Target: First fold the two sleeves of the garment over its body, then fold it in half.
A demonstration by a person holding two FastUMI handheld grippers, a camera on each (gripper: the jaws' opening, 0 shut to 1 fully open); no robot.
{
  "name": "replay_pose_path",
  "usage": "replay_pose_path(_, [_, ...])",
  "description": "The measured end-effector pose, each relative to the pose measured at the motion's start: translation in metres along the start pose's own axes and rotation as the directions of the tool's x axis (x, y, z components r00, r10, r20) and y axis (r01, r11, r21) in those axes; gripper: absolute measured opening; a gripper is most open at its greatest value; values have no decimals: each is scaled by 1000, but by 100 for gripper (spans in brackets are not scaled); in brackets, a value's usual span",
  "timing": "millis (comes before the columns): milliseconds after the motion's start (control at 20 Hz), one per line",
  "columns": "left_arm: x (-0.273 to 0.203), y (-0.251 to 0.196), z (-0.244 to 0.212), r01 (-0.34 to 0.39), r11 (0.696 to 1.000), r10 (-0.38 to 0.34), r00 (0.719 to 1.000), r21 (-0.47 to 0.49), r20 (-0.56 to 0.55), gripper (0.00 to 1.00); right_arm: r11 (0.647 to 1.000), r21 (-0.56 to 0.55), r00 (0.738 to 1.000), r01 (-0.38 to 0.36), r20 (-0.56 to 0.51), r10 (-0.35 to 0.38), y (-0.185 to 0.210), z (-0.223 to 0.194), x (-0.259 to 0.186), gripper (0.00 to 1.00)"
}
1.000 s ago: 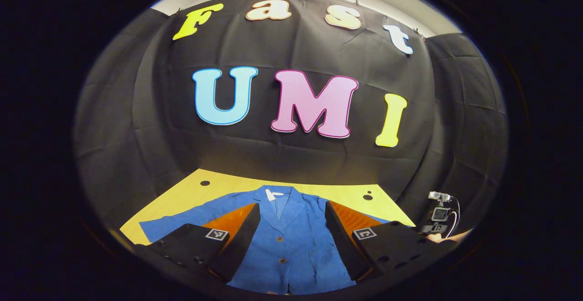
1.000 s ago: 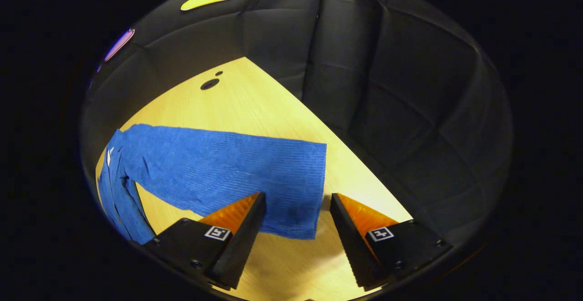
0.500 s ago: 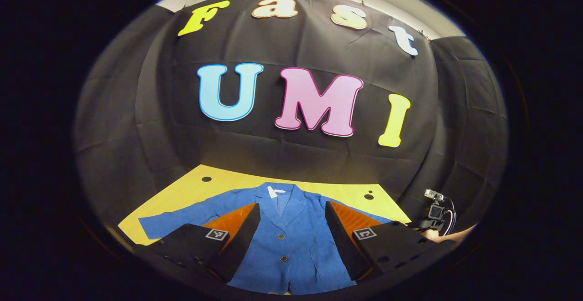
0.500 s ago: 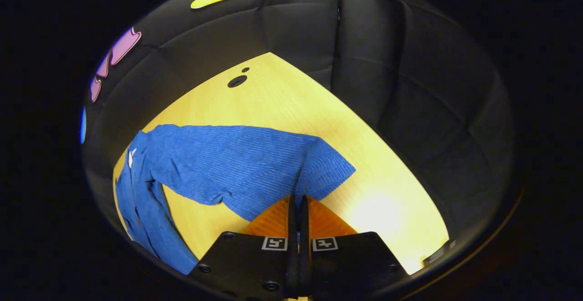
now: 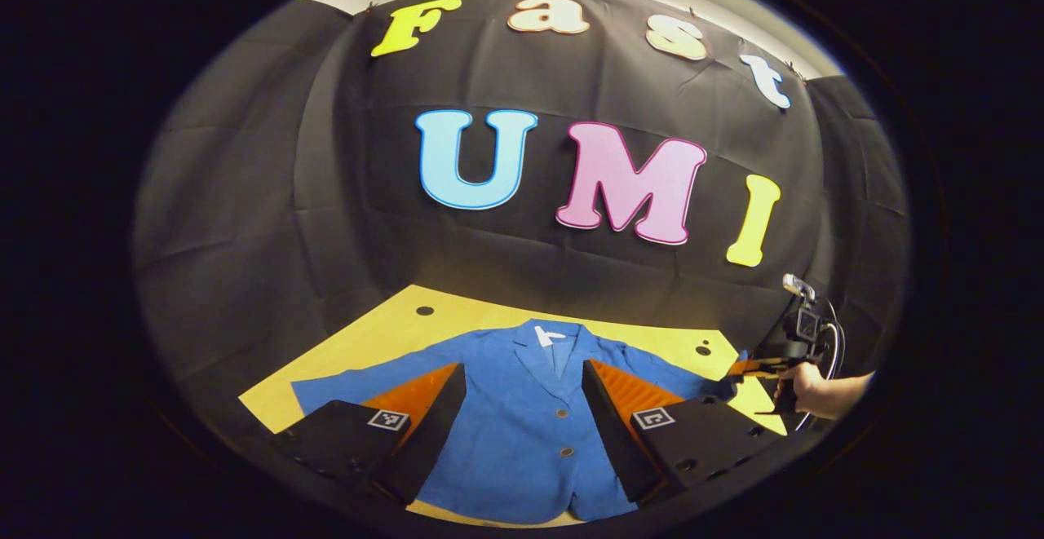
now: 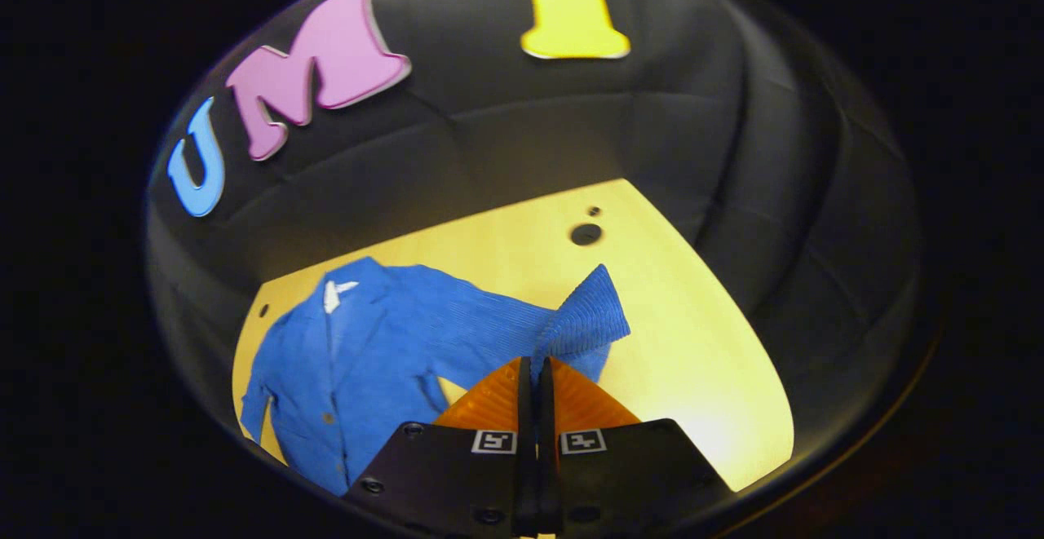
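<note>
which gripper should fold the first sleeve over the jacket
Right: its hand-held gripper is already shut on the sleeve cuff, lifted off the table. The left hovers open over the jacket.

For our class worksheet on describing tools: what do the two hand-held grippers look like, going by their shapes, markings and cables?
Each hand-held gripper has two wedge-shaped fingers with ribbed inner faces, mounted on dark blocks bearing small square black-and-white markers and screw heads. The left hand-held gripper shows this up close, as does the right hand-held gripper. From afar, the right one carries a small camera on top with a looping cable.
</note>
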State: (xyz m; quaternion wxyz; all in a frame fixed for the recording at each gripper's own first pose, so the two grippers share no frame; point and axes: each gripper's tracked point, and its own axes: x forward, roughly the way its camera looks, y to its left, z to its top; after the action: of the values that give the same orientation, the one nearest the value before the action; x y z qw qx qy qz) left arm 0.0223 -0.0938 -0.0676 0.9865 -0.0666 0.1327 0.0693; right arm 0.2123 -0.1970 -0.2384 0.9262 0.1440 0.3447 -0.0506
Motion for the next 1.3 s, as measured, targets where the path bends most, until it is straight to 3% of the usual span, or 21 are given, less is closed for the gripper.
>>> replay_pose_path(150, [-10,23,-9,-16,1000,16,1000,-12,-13,82,992,-80,995,-98,-13,98,75,-1,13,5])
replay_pose_path(350, [-28,52,-21,-35,999,35,999,18,-39,82,949,-212,971,-235,-83,222,181,-29,20,5])
replay_pose_path(650, [-45,102,-33,-87,994,91,994,58,-61,82,867,-234,896,-439,-185,404,335,-82,24,4])
replay_pose_path(850, [-43,128,-49,-100,995,98,990,-11,-101,82,846,-173,858,-505,-214,468,392,-109,38,4])
replay_pose_path(1100, [-23,158,-68,-119,988,106,985,-99,-136,82,852,-58,832,-521,-258,491,414,-136,61,1])
replay_pose_path(1150, [-17,165,-73,-129,985,111,982,-113,-151,82,855,-65,836,-514,-261,483,412,-138,61,23])
replay_pose_path(1300, [2,193,-89,-170,973,139,971,-154,-197,82,857,-136,858,-496,-230,460,401,-129,49,75])
